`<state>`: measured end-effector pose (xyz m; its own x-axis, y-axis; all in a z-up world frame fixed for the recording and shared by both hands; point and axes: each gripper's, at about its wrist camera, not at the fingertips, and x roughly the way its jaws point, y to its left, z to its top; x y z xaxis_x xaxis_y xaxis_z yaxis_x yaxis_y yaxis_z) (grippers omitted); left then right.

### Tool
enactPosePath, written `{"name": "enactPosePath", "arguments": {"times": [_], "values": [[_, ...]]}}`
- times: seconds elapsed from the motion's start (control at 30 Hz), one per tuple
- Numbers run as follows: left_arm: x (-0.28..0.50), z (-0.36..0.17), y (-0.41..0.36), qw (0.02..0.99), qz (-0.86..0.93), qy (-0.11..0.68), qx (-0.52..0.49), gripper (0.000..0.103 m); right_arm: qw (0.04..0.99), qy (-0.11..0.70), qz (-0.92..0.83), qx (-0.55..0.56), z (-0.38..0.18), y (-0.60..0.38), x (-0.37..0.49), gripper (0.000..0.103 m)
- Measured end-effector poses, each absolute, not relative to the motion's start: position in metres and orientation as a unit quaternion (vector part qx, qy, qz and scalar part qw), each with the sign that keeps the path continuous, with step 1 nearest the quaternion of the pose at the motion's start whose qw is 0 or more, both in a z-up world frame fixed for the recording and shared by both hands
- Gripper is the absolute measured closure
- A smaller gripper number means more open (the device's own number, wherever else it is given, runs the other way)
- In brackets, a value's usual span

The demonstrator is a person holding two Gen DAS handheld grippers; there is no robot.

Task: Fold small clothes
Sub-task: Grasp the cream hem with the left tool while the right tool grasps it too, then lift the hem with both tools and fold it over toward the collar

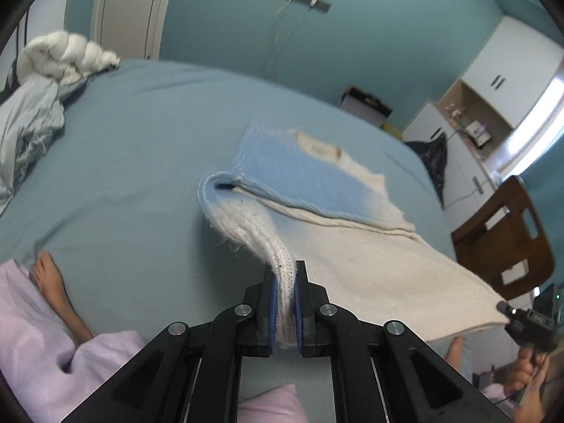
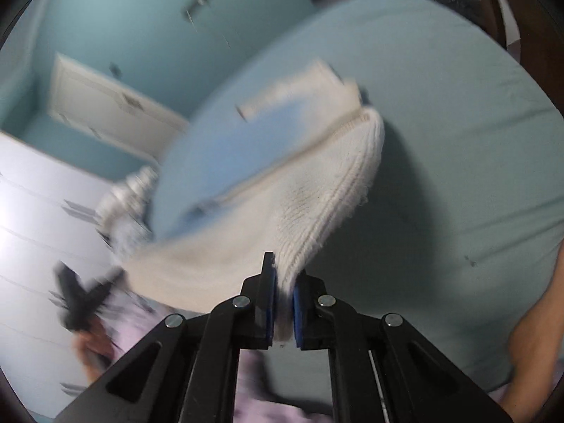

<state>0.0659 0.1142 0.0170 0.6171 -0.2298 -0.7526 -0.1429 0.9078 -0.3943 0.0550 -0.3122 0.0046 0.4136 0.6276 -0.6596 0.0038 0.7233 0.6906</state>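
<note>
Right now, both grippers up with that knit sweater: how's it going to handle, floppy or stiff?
Likely floppy: the sweater sags between the left gripper and the right gripper, its far end still on the bed. Probably some weight for its size, since the thick ribbed knit pulls taut at the pinch. Slip seems unlikely; the fuzzy yarn bunches between the pads.

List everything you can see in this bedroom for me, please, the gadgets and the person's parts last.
sweater: one, cream and light blue, near edge lifted off the bed
bed: one, pale blue sheet, fills the middle
duvet: one, white, bunched at the far left corner
door: one, off-white, far wall
cabinets: white, right wall
chair: one, brown wood, right of the bed
left gripper: black, blue pads, shut on sweater
right gripper: black, blue pads, shut on sweater
foot: one, bare, on the bed at left
</note>
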Motion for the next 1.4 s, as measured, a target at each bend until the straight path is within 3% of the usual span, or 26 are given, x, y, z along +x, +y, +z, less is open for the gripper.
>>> {"name": "enactPosePath", "arguments": {"times": [0.23, 0.37, 0.57, 0.73, 0.97, 1.2, 1.4], "values": [[0.023, 0.082, 0.126, 0.876, -0.07, 0.425, -0.218, 0.096, 0.78, 0.426, 0.248, 0.385, 0.059, -0.328, 0.012, 0.099], [0.009, 0.091, 0.127, 0.852, -0.104, 0.465, -0.218, 0.096, 0.776, 0.39, 0.265, 0.42, 0.08, -0.351, -0.015, 0.099], [-0.008, 0.049, 0.128, 0.789, -0.134, 0.552, -0.234, 0.096, 0.762, 0.461, 0.228, 0.394, 0.06, -0.336, -0.058, 0.099], [0.016, 0.023, 0.141, 0.77, -0.137, 0.559, -0.273, 0.096, 0.741, 0.511, 0.191, 0.391, 0.033, -0.334, -0.039, 0.099], [0.12, 0.012, 0.176, 0.774, -0.102, 0.531, -0.331, 0.096, 0.755, 0.496, 0.17, 0.393, 0.037, -0.328, 0.025, 0.099], [0.252, -0.013, 0.167, 0.8, -0.041, 0.523, -0.29, 0.096, 0.779, 0.506, 0.122, 0.351, 0.016, -0.311, 0.145, 0.099], [0.371, -0.087, 0.162, 0.787, 0.011, 0.532, -0.313, 0.096, 0.793, 0.514, 0.069, 0.32, -0.024, -0.301, 0.252, 0.099]]}}
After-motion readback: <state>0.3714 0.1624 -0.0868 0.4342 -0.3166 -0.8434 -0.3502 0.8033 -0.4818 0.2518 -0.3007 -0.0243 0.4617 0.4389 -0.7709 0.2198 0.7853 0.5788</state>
